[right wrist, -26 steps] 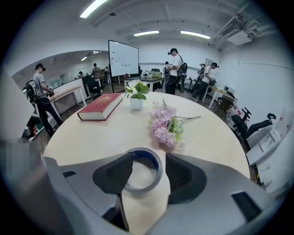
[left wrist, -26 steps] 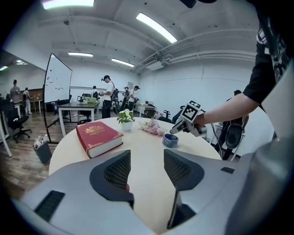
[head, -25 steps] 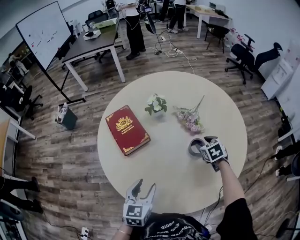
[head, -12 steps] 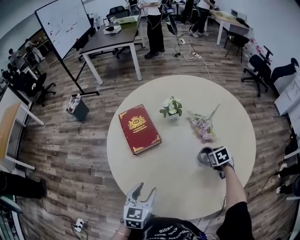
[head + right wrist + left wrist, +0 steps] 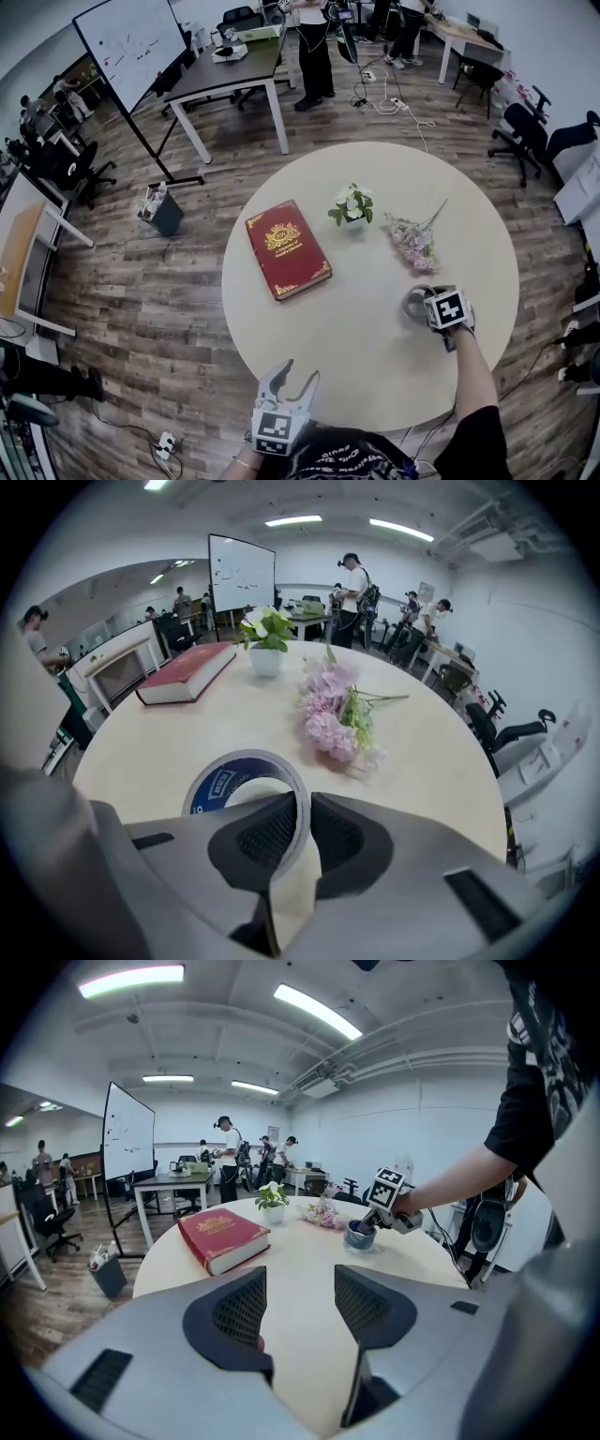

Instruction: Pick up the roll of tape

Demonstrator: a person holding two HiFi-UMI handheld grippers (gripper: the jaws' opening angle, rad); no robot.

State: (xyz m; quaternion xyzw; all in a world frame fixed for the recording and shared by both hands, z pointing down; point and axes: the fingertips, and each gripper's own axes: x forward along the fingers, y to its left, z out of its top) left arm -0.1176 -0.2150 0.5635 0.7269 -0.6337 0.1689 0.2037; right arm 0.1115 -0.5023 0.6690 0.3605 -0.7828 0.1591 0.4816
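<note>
The roll of tape (image 5: 411, 302), grey outside and blue inside, lies flat on the round beige table (image 5: 356, 328) near its right edge. My right gripper (image 5: 420, 306) points steeply down at it. In the right gripper view the roll (image 5: 225, 778) has its near wall between the two pads of the right gripper (image 5: 305, 803); the jaws are closing and press on that wall from inside and outside. My left gripper (image 5: 291, 378) hovers open over the table's near edge with nothing between its fingers (image 5: 234, 1312). From there the tape (image 5: 359, 1235) shows far off.
A red book (image 5: 287, 247) lies left of centre. A small potted plant (image 5: 352, 206) and a bunch of pink flowers (image 5: 415, 242) lie behind the tape. People, desks, a whiteboard (image 5: 131, 42) and office chairs stand around the room.
The head view has shifted, so the table sits further right in the frame. The right gripper stays at the tape roll and the left stays by the near edge.
</note>
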